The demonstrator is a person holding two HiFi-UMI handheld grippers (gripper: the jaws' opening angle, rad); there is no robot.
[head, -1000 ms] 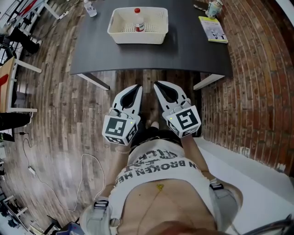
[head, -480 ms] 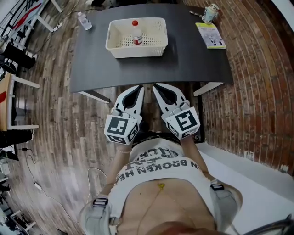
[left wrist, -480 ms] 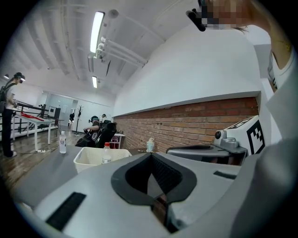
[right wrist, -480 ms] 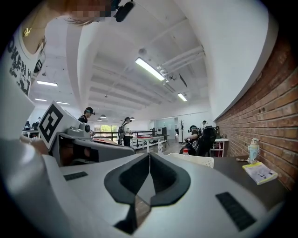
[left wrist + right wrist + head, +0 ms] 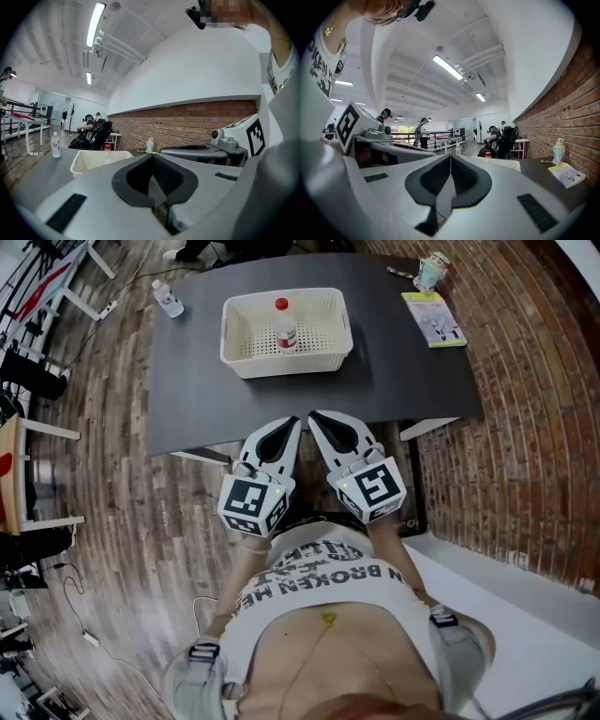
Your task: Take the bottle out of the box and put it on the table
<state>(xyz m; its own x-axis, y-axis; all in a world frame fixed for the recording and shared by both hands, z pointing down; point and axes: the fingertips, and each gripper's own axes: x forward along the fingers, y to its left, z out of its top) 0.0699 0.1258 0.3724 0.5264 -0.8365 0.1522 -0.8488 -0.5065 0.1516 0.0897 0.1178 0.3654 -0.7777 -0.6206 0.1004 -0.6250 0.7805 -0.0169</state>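
A small clear bottle with a red cap point(image 5: 286, 327) stands upright inside a cream perforated basket point(image 5: 246, 359) on the dark grey table point(image 5: 375, 371). In the left gripper view the bottle point(image 5: 107, 154) shows above the basket point(image 5: 89, 161). In the right gripper view only its red cap point(image 5: 488, 154) shows. My left gripper point(image 5: 293, 423) and right gripper point(image 5: 314, 417) are held side by side at the table's near edge, well short of the basket. Both are shut with nothing between the jaws.
A second water bottle point(image 5: 168, 299) stands at the table's far left corner. A yellow booklet point(image 5: 434, 319) and a small cup-like item point(image 5: 431, 271) lie at the far right. A brick wall point(image 5: 534, 409) runs along the right; chairs and people are beyond the table.
Both grippers have moved forward together, from over the wooden floor to the table's near edge. The table and basket now sit closer in the head view. Jaws stay shut.
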